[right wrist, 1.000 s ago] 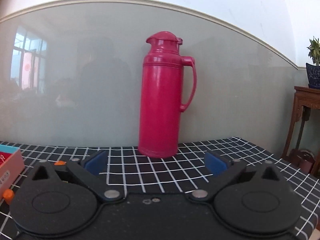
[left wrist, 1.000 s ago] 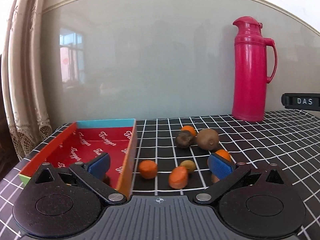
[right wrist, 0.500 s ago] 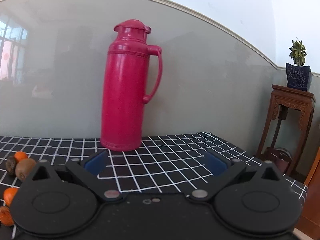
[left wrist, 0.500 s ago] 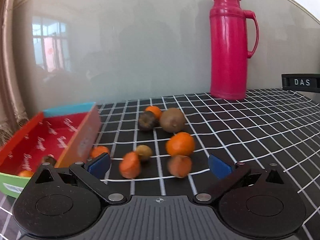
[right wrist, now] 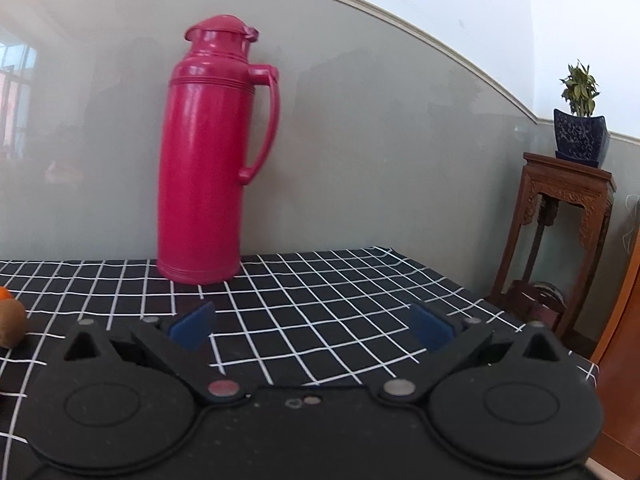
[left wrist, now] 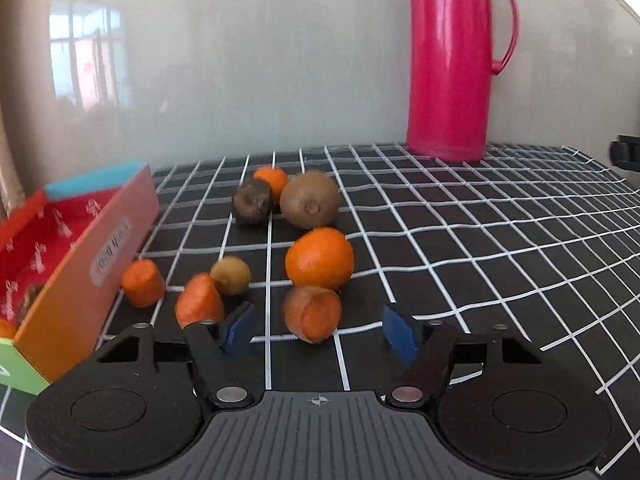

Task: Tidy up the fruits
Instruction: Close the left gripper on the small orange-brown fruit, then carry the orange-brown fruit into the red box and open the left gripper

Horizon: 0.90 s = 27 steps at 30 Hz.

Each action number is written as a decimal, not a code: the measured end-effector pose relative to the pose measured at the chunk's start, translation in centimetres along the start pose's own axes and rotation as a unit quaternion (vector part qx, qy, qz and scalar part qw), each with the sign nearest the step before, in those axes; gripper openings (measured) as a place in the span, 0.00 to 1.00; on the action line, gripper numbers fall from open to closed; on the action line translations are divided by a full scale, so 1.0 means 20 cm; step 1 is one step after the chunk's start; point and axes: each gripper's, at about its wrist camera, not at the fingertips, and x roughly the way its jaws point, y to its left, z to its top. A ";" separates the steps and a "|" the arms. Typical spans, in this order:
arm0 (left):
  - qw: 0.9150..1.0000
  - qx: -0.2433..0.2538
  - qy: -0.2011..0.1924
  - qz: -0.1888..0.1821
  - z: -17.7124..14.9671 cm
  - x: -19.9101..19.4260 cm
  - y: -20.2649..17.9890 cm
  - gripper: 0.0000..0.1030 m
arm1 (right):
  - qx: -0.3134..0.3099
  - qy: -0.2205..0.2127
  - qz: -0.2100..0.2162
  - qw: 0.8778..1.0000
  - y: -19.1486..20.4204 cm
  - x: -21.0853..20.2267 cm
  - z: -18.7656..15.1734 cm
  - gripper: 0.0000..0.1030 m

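In the left wrist view my left gripper is open, with a cut carrot piece lying between its blue fingertips on the checked cloth. Just beyond sits a mandarin. Further back are a large kiwi, a dark wrinkled fruit and a small orange. To the left lie two more carrot pieces and a small kiwi. A red-lined box stands at the left with some fruit inside. My right gripper is open and empty.
A tall pink thermos stands at the back by the grey wall; it also shows in the left wrist view. The table's right edge drops off beside a wooden stand with a potted plant. The large kiwi shows at the far left.
My left gripper has moved right and forward from the box to the loose fruit, and its jaws have narrowed around the carrot piece. My right gripper has swung right.
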 end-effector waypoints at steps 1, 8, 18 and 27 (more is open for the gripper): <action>1.000 -0.005 0.000 -0.004 0.00 0.00 0.00 0.68 | 0.000 0.002 -0.002 1.000 -0.01 0.01 0.00 1.00; 1.000 -0.015 0.011 0.002 0.02 0.05 0.00 0.35 | -0.004 0.008 -0.007 1.000 -0.05 0.03 -0.02 1.00; 1.000 -0.014 -0.014 0.001 0.03 -0.01 0.01 0.32 | -0.001 0.012 -0.004 1.000 -0.05 0.03 -0.01 1.00; 0.999 -0.013 -0.046 0.010 0.05 -0.16 0.11 0.32 | -0.005 0.011 0.013 1.000 0.04 -0.02 0.01 1.00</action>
